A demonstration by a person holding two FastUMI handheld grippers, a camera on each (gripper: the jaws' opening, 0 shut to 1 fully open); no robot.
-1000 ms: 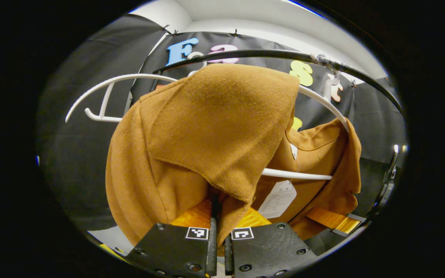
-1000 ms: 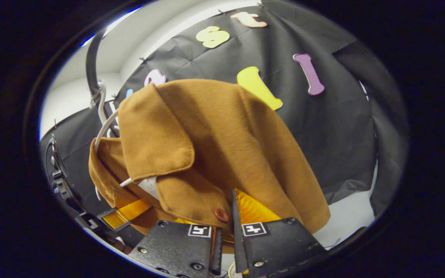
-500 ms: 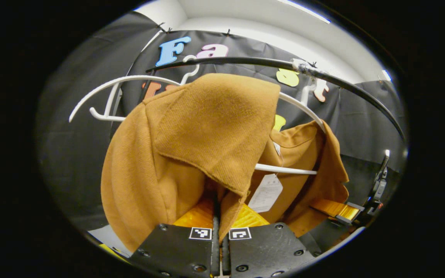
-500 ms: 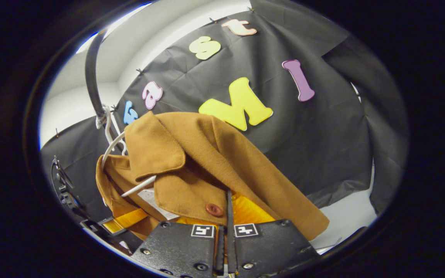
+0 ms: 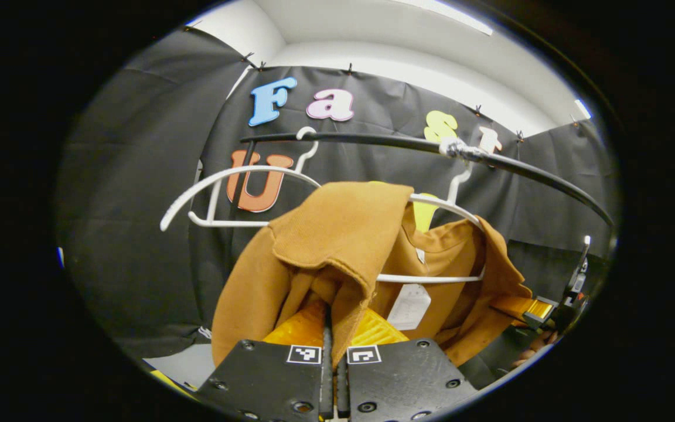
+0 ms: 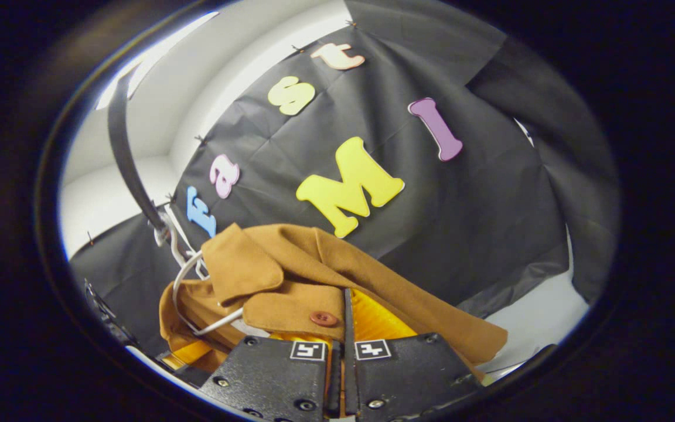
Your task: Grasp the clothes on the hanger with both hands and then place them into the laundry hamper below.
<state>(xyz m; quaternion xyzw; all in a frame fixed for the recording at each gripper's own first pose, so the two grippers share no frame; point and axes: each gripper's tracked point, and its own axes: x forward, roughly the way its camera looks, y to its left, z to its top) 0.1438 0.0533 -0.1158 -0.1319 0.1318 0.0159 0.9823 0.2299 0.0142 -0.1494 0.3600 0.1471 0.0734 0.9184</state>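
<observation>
Sliding downward since before, tan woven coat (image 5: pixel 337 234) is leaving white plastic hanger (image 5: pixel 431 275); left gripper (image 5: pixel 333 328) and right gripper (image 6: pixel 346 328) are clamping it; hamper placement remaining.

Coat (image 5: pixel 337 228): brown cloth, matt, woolly nap with a fine ribbed weave on the turned lapel; in the right gripper view (image 6: pixel 384 281) the same felted surface, with a round reddish button (image 6: pixel 324 319), smooth, dull sheen.

Hanger (image 5: pixel 431 202): white plastic, smooth, slightly glossy. Second hanger (image 5: pixel 220 181): same finish.

Rail (image 5: pixel 372 139): black, smooth, satin.

Tag (image 5: pixel 409 306): white paper, flat, matt.

Booth wall (image 5: pixel 138 193): black cloth, matt, creased.
</observation>
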